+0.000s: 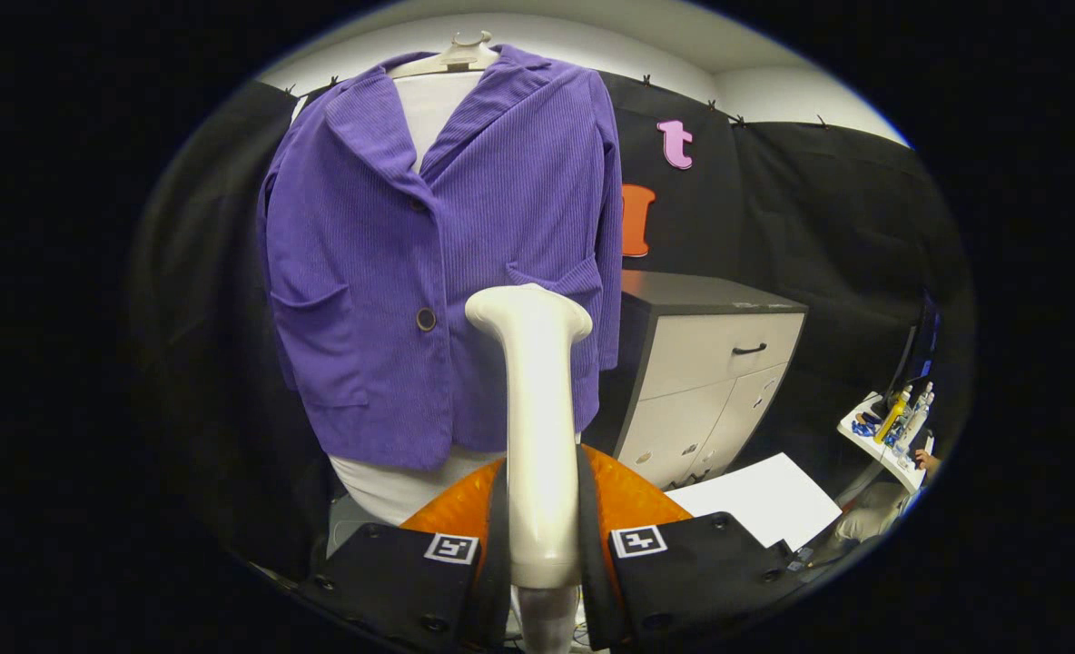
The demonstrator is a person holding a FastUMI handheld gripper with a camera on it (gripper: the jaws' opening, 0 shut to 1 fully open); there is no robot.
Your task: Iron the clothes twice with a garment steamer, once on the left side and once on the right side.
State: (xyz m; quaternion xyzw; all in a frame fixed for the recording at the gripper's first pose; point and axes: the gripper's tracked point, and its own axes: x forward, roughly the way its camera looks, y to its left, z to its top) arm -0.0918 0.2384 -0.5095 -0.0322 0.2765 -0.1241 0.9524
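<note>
The garment steamer [537,409] stands upright, clamped by both fingers of the gripper [542,545], its head near the purple jacket [429,272] hanging just ahead; keep the head facing the cloth and stroke one front panel evenly, clear of the cabinet [710,363]

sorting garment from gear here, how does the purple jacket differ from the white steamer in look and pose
The purple jacket is soft ribbed cloth, hanging buttoned on a hanger beyond the tool; the white steamer is smooth and hard, standing upright between the tool's fingers, which are shut on its handle.
The jacket spreads wide; the steamer is a narrow column flaring at its head.
Both stand roughly upright, the steamer's head overlapping the jacket's lower front.
</note>
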